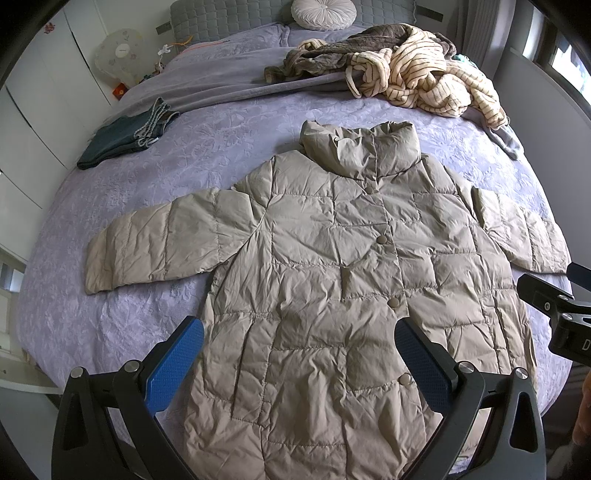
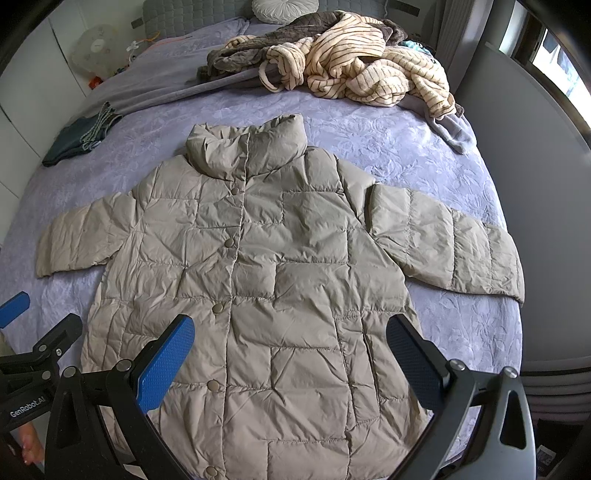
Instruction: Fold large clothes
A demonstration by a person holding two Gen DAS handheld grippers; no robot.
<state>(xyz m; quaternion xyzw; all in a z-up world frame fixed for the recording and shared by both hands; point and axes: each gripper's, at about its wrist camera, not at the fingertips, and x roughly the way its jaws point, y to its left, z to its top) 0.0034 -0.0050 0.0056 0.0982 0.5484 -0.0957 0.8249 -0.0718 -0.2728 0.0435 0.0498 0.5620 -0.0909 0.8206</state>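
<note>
Puffer jacket point(image 1: 332, 266) lies flat, buttoned, mid-bed point(image 1: 110, 295), hem at the near edge. Left tool point(image 1: 299, 354) and right tool point(image 2: 290, 350) both released, hovering. Looks light, puffy, slippery; best pinched at sleeve cuffs.

One puffer coat point(image 1: 332, 266), two sleeves, five snap buttons showing (right view). One striped robe point(image 1: 424, 81), one grey-brown garment point(image 1: 332, 48). One folded jeans point(image 1: 122, 138). One round cushion point(image 1: 323, 13). One fan point(image 1: 118, 53). Two tongs point(image 1: 299, 354) point(image 2: 290, 350).
</note>
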